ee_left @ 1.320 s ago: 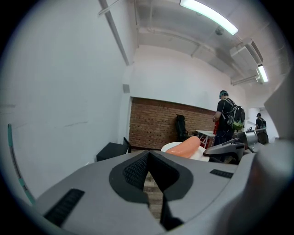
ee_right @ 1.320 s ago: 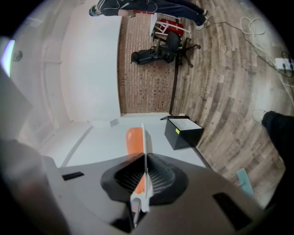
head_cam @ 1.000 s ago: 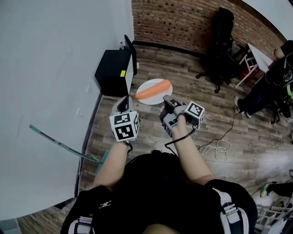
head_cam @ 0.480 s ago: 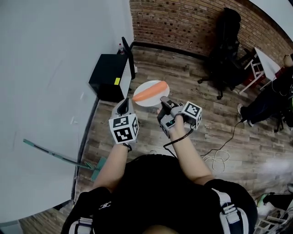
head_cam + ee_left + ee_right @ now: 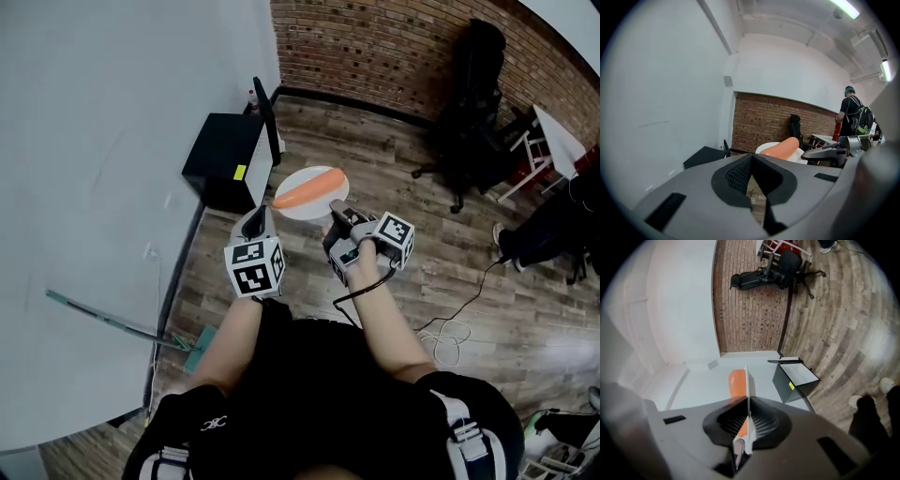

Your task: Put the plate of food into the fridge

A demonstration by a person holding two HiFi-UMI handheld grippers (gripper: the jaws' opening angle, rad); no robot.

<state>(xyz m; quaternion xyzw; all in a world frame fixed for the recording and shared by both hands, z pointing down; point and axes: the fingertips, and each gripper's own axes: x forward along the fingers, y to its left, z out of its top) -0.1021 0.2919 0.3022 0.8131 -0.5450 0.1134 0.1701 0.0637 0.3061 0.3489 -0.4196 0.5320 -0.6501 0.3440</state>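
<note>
Item 1. The left gripper is held low in front of the person's black-clad torso. Its jaws are closed on each other, tips touching, and nothing is held between them. Its marker cube is turned towards the head camera.

Item 2. The right gripper is held just beside the left one, level with it. Its jaws are clamped on the near rim of the plate, which is seen edge-on between them in the right gripper view. A black cable is looped under the wrist.

Item 3. The plate is white and round. It is carried in the air just beyond both grippers, above the wooden floor. One long orange piece of food is laid across it.

Item 4. The fridge is a small black box, set on the floor against the white wall, just beyond and left of the plate. Its door appears to be swung open and is seen edge-on. The plate is not yet inside.

Item 5. A teal-handled floor tool is leaned by the wall at the left.

Item 6. A pale cable is coiled on the floor at the right.

Item 7. A black office chair is placed before the brick wall. A second person is partly seen at the right edge.
</note>
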